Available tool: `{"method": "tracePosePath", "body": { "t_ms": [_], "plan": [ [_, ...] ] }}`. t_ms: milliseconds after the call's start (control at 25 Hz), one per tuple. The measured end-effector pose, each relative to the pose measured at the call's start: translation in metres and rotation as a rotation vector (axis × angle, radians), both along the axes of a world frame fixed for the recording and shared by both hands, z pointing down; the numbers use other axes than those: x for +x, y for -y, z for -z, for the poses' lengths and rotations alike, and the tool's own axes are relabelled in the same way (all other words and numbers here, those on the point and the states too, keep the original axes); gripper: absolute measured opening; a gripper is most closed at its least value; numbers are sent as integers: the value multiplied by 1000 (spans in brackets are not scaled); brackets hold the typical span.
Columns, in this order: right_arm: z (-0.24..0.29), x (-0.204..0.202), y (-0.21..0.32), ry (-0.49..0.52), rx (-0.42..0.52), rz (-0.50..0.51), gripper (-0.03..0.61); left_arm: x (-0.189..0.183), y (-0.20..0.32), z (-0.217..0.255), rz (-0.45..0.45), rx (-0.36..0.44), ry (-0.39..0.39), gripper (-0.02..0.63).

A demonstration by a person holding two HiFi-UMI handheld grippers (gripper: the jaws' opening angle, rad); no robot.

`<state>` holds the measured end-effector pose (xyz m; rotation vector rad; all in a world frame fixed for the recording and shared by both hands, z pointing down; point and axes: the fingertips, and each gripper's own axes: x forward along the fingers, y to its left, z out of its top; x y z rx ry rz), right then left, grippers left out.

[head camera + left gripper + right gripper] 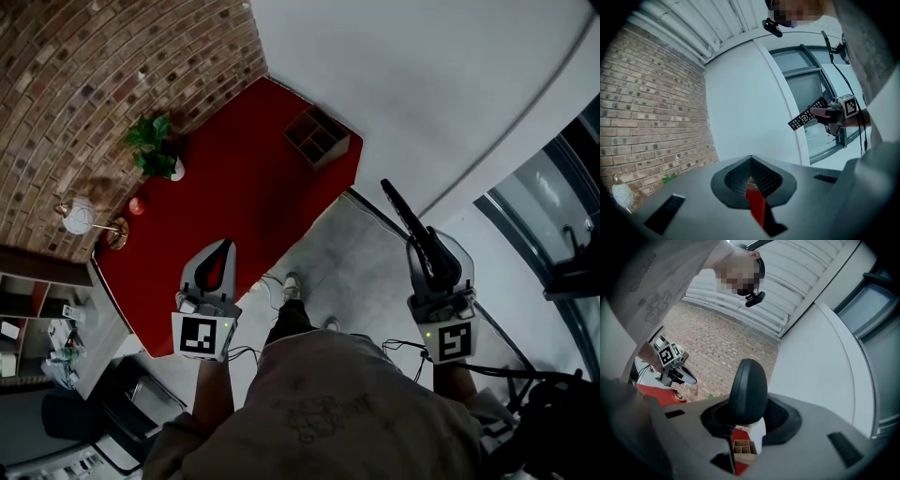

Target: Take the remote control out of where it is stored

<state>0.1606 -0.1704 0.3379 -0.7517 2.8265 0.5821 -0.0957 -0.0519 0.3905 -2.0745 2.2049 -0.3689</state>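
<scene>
Well clear of the red table (pixel 234 197) and the wooden organizer (pixel 319 137) on its far corner, the remote control (pixel 411 230) juts from the right claw (pixel 434 270), which is clenched on its end. The left claw (pixel 221 255), pinched together, carries nothing.
</scene>
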Motion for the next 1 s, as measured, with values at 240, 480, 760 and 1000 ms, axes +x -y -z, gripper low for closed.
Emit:
{"method": "tracePosePath", "body": {
  "t_ms": [240,480,760,1000],
  "plan": [
    [2,30,-20,15,-3,-8,109,30,-18,5,-14,8,-1,-2],
    [9,46,-31,43,-2,-27,109,50,-27,8,-37,9,12,-2],
    [12,52,-41,55,-6,-33,109,54,-33,13,-46,17,15,-2],
    [16,50,-47,63,-10,-36,109,51,-39,17,-52,20,25,-2]
  ]
}}
